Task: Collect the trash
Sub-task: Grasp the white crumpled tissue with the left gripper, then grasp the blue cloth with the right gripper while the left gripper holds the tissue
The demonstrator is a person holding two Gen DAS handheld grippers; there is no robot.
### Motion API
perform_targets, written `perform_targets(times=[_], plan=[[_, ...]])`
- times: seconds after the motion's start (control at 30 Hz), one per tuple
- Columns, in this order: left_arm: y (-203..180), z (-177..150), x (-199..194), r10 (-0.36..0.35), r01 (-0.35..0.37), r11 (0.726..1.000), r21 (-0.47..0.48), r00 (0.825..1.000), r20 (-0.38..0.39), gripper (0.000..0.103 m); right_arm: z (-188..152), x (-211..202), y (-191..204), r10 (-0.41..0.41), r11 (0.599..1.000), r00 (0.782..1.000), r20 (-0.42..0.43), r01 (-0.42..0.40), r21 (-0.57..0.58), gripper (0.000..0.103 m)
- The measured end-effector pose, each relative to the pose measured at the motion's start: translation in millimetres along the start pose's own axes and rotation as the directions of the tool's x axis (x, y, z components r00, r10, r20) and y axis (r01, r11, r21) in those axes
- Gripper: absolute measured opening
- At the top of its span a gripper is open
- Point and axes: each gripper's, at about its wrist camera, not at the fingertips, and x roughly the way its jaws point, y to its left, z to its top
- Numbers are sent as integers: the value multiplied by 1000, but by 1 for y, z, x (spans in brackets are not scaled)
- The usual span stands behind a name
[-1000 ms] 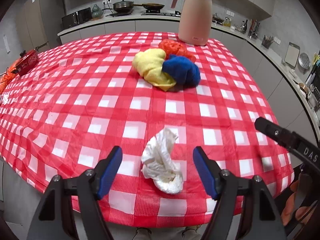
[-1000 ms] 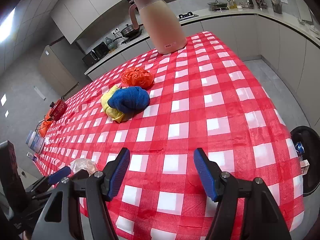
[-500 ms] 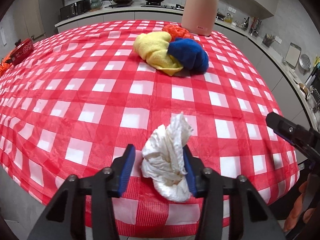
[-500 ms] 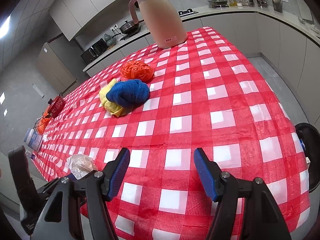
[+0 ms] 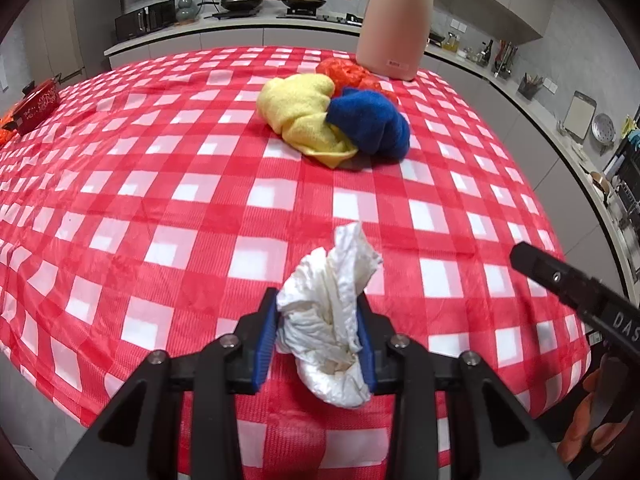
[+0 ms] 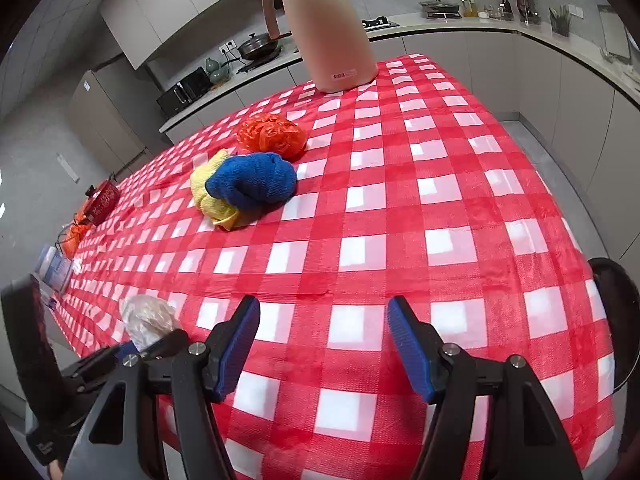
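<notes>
The left gripper [image 5: 318, 334] has just closed on the crumpled white tissue [image 5: 334, 320] at the counter's [image 5: 168, 184] near edge. The right gripper [image 6: 322, 346] hovers spread, empty.

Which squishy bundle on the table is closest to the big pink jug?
The crinkly orange plastic bag lies nearest the tall pink jug. The blue cloth and yellow cloth sit farther away.
</notes>
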Motion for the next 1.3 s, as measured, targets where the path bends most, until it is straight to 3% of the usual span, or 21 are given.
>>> perform_targets(times=[0.17,0.77,1.0,1.3], plan=[[-10,5,-3,19,-18,1000,-9,1000,21,37,8,-1,-8,-29,999,1000,-1,29,-35,68],[-51,2,-15,102,-94,989,-117,993,67,37,29,-11,-50,8,987,1000,-11,-9,-159,68],[-29,23,-10,36,-31,997,-68,997,75,37,34,-1,-29,-27,991,1000,10,28,-131,69],[30,72,6,-9,8,1000,14,996,87,37,49,37,35,-87,993,996,25,89,-79,69]])
